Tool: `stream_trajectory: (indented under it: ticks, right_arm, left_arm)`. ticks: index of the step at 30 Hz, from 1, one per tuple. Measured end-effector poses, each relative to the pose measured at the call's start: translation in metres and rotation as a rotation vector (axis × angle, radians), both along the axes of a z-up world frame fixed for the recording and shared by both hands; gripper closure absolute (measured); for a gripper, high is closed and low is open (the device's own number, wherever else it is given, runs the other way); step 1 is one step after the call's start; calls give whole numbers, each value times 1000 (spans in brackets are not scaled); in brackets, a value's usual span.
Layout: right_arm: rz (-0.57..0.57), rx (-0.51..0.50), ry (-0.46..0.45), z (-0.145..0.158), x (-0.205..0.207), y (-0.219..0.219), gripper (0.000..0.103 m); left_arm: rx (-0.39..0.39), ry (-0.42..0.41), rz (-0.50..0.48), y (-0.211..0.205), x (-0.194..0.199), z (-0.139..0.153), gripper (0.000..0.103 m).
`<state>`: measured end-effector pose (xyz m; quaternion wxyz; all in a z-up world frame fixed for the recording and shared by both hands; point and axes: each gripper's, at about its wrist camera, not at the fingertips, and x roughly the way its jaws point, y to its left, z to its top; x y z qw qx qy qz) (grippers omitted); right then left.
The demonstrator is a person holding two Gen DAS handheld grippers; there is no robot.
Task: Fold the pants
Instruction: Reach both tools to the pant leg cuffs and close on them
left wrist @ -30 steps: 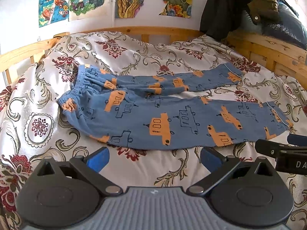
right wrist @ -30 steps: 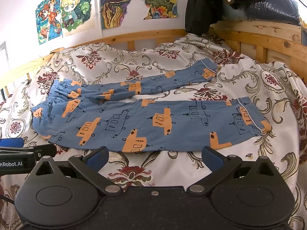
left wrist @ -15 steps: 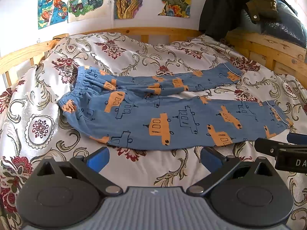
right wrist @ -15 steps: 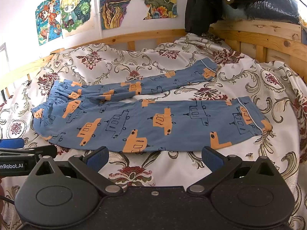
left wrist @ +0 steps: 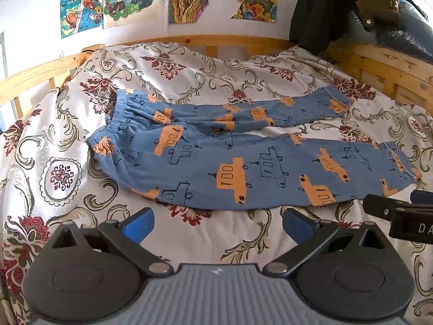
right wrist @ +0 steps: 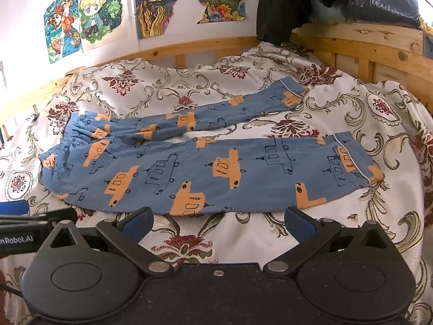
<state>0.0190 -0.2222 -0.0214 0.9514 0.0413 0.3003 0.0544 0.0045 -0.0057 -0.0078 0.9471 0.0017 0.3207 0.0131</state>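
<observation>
Pants: blue pants (left wrist: 243, 168) printed with orange and outlined vehicles lie spread flat on the bed (left wrist: 189, 73), waistband at the left, cuffs at the right.
Near leg: it runs straight from left to right, with its lower edge just beyond both pairs of fingertips.
Far leg: it angles away toward the far right, so the two legs part in a narrow V with bedcover showing between them.
Left hand-held gripper (left wrist: 217, 220): it hovers above the bedcover on the near side of the pants, with its blue-padded fingers spread wide and nothing between them. The near hem of the pants lies just past the tips, not touching them.
Right hand-held gripper (right wrist: 219, 220): it is likewise wide apart and empty, and sits over the bedcover near the middle of the near leg. The fabric edge is just ahead of the fingertips.
Grippers together: they are side by side. Each shows at the edge of the other's view, the right one at the right edge of the left wrist view near the cuff of the near leg.
Bed: a floral cover in cream, dark red and olive, inside a wooden frame (right wrist: 365, 35).
Wall: coloured drawings (right wrist: 86, 16) hang on the far wall, and dark clothing (left wrist: 324, 8) is heaped at the far right corner.
</observation>
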Motion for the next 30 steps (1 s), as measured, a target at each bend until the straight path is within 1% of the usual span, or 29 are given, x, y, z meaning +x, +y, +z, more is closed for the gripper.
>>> stream_trajectory:
  ticks: [5,8,10,12,14,16,19,20,22,24,25,28,29,30]
  right_arm:
    - [12,-8,-9,2,-2,2,1]
    - [7,-4,-7,4,-3,0,1]
    - [3,5,-2,6,0,-3,1]
    - [19,14,16,9,7,-4,1]
    - [64,4,19,17,19,-4,1]
    - [126,-23,-14,29,31,-6,1]
    - [224,-90,-81,47,54,-11,1]
    - [245,-112,-100,51,64,-12,1]
    - [278,-145,-121,57,85,-16,1]
    - [306,-146,-128,59,108,-22,1]
    - [325,-139,-122,60,121,-25,1]
    - [397,-111,-89,62,163,-32,1]
    - [419,-110,-83,61,176,-32,1]
    - [443,-115,-72,60,192,-33,1]
  left_arm:
    - [-11,22,6,1,5,2,0]
    - [14,30,12,-1,11,6,0]
    - [31,50,-13,-2,19,10,0]
    - [30,76,-28,0,31,16,0]
    - [27,94,-56,3,45,24,0]
    - [16,105,-78,8,63,36,0]
    - [-40,123,-112,16,93,54,0]
    - [-54,134,-109,18,105,60,0]
    - [-51,150,-81,19,131,70,0]
    - [-27,157,-85,16,156,76,0]
    - [3,158,-92,14,170,79,0]
    - [132,190,-128,6,218,80,0]
    - [166,198,-153,6,234,79,0]
    - [184,192,-181,9,248,77,0]
